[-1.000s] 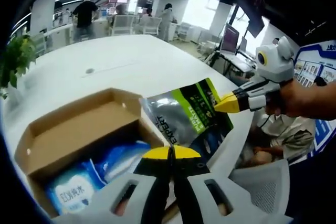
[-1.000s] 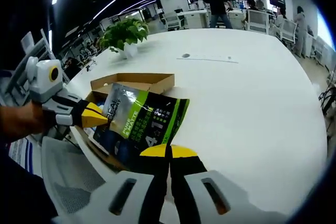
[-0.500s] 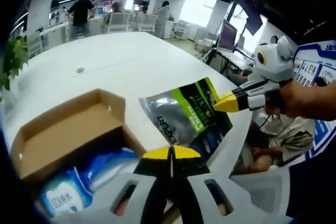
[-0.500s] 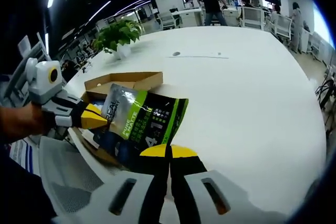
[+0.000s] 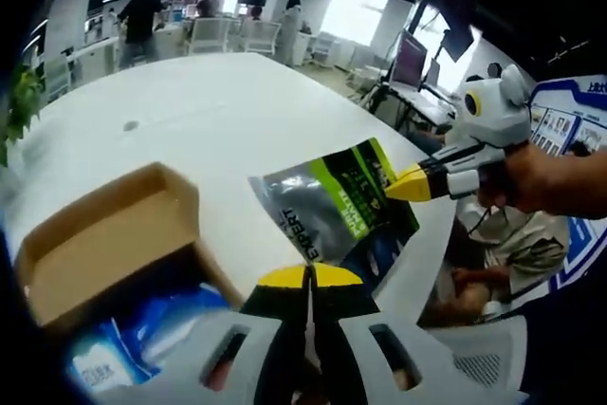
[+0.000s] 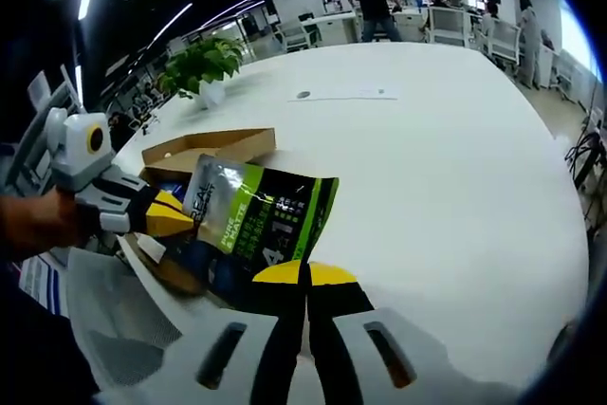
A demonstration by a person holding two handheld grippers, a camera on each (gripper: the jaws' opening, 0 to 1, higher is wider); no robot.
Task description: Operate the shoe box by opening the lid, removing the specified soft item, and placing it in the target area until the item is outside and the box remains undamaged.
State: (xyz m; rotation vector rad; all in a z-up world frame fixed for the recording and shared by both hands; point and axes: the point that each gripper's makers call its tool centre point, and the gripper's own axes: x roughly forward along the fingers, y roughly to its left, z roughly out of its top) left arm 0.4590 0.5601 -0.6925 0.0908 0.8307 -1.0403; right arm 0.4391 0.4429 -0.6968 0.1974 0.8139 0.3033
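Observation:
A grey, green and dark blue foil pouch [image 5: 337, 211] [image 6: 261, 220] hangs over the white table's near edge, stretched between both grippers. My left gripper [image 5: 308, 277] is shut on one end of it. It shows in the right gripper view as yellow tips [image 6: 180, 217] clamped on the pouch's silver end. My right gripper [image 6: 305, 274] is shut on the other end, coming in from the right in the left gripper view [image 5: 406, 185]. The open cardboard shoe box [image 5: 104, 234] [image 6: 204, 144] sits beside the pouch, with blue wipe packs [image 5: 95, 367] inside.
The white table [image 5: 218, 101] [image 6: 427, 158] stretches far ahead. A potted plant [image 6: 199, 64] stands past the box. A grey mesh chair [image 6: 123, 329] sits below the table edge. People stand by desks and chairs in the background [image 5: 142, 21].
Both grippers, still holding the pouch, have drifted away from the box. The box now sits further left and lower in the left gripper view.

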